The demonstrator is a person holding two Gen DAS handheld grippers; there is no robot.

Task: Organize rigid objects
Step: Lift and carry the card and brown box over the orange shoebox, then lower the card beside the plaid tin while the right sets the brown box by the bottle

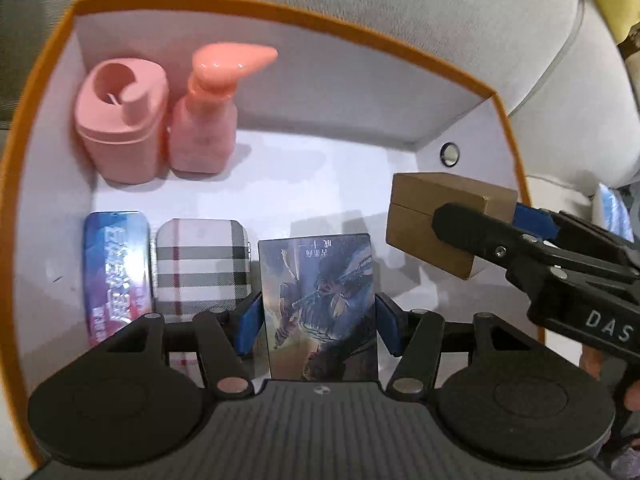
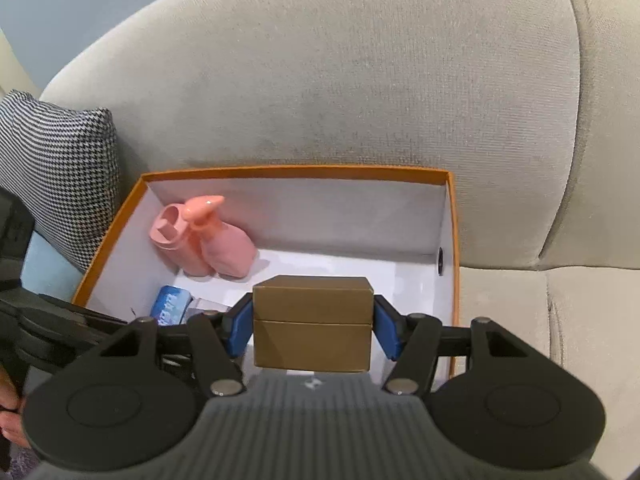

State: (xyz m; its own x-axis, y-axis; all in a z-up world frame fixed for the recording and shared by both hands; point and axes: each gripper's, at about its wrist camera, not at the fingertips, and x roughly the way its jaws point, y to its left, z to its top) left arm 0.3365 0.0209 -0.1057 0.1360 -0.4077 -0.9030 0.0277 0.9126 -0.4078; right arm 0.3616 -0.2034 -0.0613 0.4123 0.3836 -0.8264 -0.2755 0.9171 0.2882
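An orange-rimmed white box (image 1: 248,4) (image 2: 450,216) sits on a grey sofa. My left gripper (image 1: 316,320) is shut on a dark illustrated card box (image 1: 318,296), held upright just above the floor of the box beside a plaid tin (image 1: 202,264) and a blue tin (image 1: 116,272). My right gripper (image 2: 312,328) is shut on a brown cardboard box (image 2: 312,324) (image 1: 440,220), which hangs over the right part of the orange box. A pink container (image 1: 120,120) (image 2: 168,228) and a pink pump bottle (image 1: 204,120) (image 2: 228,248) stand in the far left corner.
The grey sofa back (image 2: 360,80) rises behind the box and its seat cushion (image 2: 520,320) lies to the right. A houndstooth cushion (image 2: 52,168) leans at the left. The white floor (image 1: 320,176) between the pink items and the brown box is bare.
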